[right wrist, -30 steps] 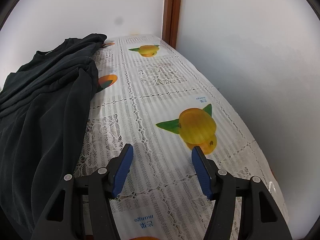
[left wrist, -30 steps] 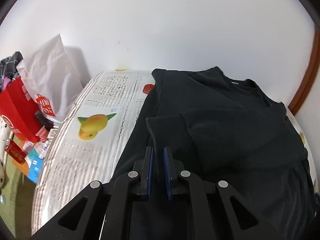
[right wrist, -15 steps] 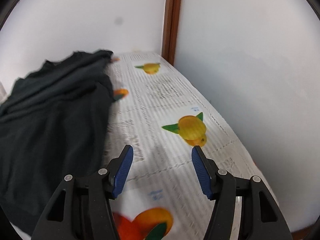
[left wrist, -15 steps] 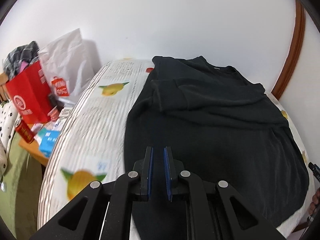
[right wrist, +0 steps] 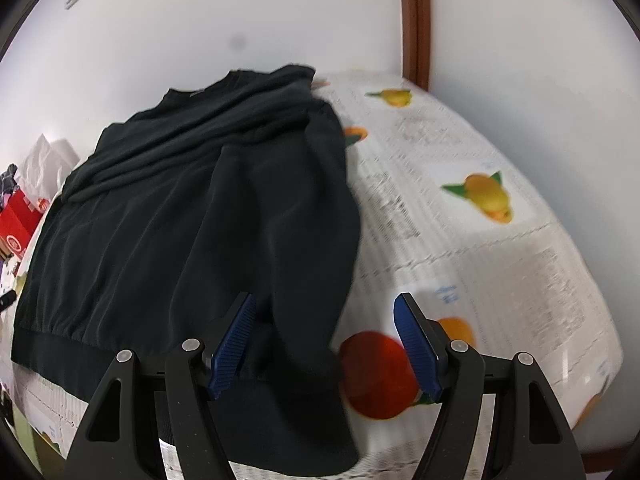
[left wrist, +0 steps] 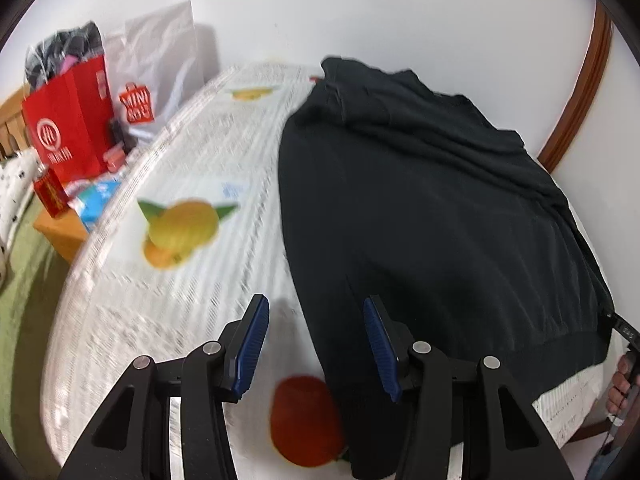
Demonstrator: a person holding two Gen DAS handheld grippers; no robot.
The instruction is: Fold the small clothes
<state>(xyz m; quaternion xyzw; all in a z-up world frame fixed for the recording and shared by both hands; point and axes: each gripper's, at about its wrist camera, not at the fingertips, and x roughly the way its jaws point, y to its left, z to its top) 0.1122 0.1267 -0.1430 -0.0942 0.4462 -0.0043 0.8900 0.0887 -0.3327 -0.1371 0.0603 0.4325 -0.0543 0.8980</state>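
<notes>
Your left gripper (left wrist: 316, 344) and right gripper (right wrist: 326, 344) both hang open, empty — pinch the sweater (right wrist: 192, 216) hem unevenly and, I'd guess through the blur, it bunches.

A white lace-patterned tablecloth (left wrist: 208, 280) printed with fruit covered the table: a yellow mango print (left wrist: 182, 228) lay toward its left edge and a red fruit print (left wrist: 304, 424) at its near edge. Beyond the left edge stood a red paper bag (left wrist: 66, 128) and a white shopping bag (left wrist: 160, 68) against the white wall (left wrist: 360, 12). A brown wooden door frame (right wrist: 416, 24) rose behind the table's far right corner.
</notes>
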